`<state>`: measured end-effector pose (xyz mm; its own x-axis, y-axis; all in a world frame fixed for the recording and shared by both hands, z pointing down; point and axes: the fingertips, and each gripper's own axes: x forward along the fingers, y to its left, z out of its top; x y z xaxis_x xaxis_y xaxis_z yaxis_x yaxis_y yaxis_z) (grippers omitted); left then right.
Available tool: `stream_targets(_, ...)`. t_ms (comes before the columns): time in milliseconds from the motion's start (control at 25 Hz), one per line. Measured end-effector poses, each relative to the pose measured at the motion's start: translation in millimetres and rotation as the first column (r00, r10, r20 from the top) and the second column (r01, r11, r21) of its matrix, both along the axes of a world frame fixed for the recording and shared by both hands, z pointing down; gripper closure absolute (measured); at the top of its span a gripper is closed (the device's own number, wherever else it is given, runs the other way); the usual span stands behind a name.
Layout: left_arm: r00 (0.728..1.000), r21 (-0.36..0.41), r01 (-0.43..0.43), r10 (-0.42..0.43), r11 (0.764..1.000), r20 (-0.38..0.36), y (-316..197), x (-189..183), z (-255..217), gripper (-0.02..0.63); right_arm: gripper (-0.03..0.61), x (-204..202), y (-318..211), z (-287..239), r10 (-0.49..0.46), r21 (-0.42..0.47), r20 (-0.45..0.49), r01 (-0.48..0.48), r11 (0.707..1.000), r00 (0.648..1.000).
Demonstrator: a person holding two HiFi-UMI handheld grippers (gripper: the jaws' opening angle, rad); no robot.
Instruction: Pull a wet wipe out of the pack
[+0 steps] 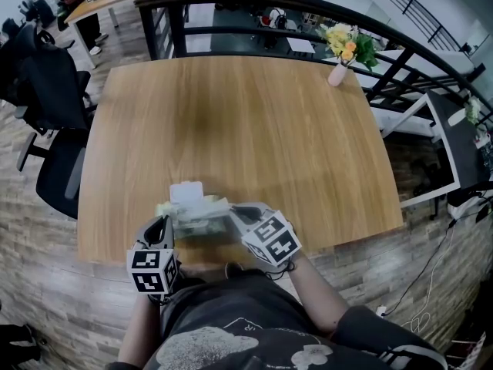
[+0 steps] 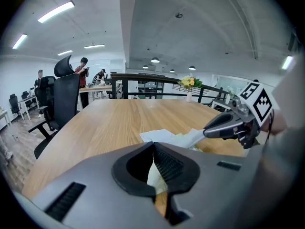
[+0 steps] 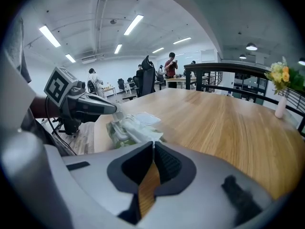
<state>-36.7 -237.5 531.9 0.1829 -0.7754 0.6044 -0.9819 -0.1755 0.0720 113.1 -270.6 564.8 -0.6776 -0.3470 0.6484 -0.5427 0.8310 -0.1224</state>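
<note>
The wet wipe pack (image 1: 197,214), pale green with a white flap lifted at its far side, lies near the front edge of the wooden table (image 1: 246,114). My left gripper (image 1: 168,223) is shut on the pack's left end; a pale edge of it shows between the closed jaws in the left gripper view (image 2: 153,147). My right gripper (image 1: 235,211) reaches in from the right and is shut on a white wet wipe (image 2: 196,137) that runs from its tip (image 2: 208,130) to the pack (image 2: 159,135). In the right gripper view the pack (image 3: 125,127) lies just past the closed jaws (image 3: 153,145), with the left gripper (image 3: 116,112) at its far end.
A pink vase of yellow flowers (image 1: 340,66) stands at the table's far right corner. A black railing (image 1: 308,6) runs behind the table. A black office chair (image 1: 48,91) stands at the left. People (image 3: 170,63) are at desks far off.
</note>
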Motion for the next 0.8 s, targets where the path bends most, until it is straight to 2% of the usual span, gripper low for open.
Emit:
stream_targets(320, 1.000, 0.010, -0.011, 0.011, 1.000, -0.002, 0, 4, -2, 0.597, 0.546, 12, 4, -12, 0.034, 0.023, 0.016, -0.034, 0.999, 0.999)
stream_targets(800, 0.997, 0.035, -0.074, 0.075, 0.997, -0.027, 3, 17, -9, 0.595, 0.546, 32, 12, -37, 0.133, 0.071, 0.051, -0.136, 0.988, 0.990)
